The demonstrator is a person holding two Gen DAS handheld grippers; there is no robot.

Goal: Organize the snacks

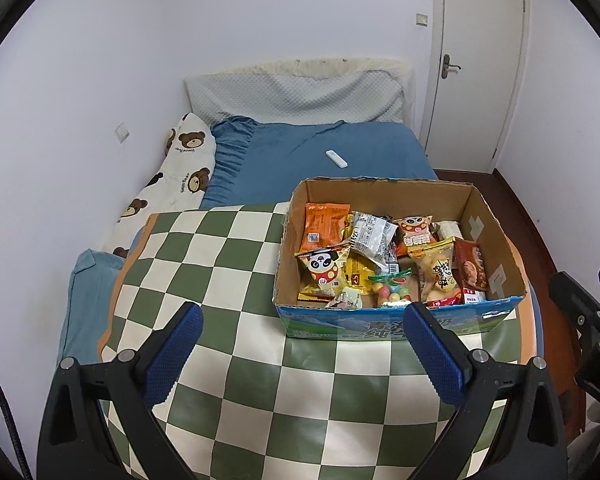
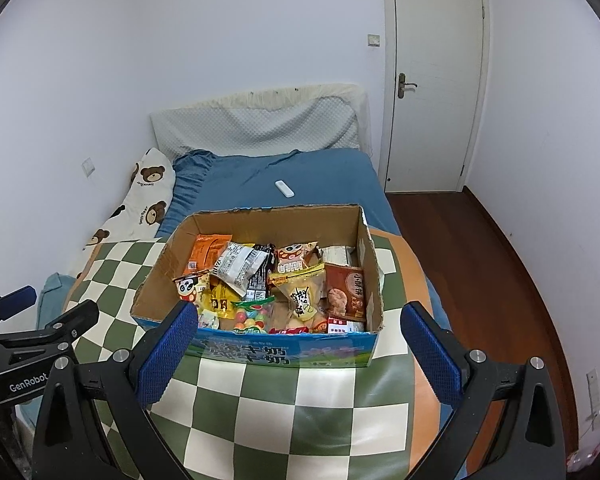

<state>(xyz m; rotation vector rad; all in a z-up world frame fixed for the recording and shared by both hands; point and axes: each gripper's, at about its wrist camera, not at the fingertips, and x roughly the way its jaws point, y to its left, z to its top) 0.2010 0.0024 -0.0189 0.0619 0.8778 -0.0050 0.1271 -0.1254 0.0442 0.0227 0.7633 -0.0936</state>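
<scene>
Snack packets point(image 1: 380, 264) are overlapping in the cardboard box point(image 1: 496, 236), burying the lower ones; their print is reading too small. The checkered mat point(image 1: 220, 264) is running off both views' bottom edges.

An open cardboard box point(image 1: 396, 320) with a blue printed front stands upright on the green-and-white checked cloth point(image 1: 220, 264) toward the right edge of the bed, its flaps gone and its rim ragged. Inside lies a loose heap of snack packets: an orange packet point(image 1: 323, 226) leaning in the far left corner, a panda packet point(image 1: 322, 270) below it, a bag of coloured candy balls point(image 1: 392, 290) at the near wall, and a brown packet point(image 1: 471, 270) along the right wall.
</scene>
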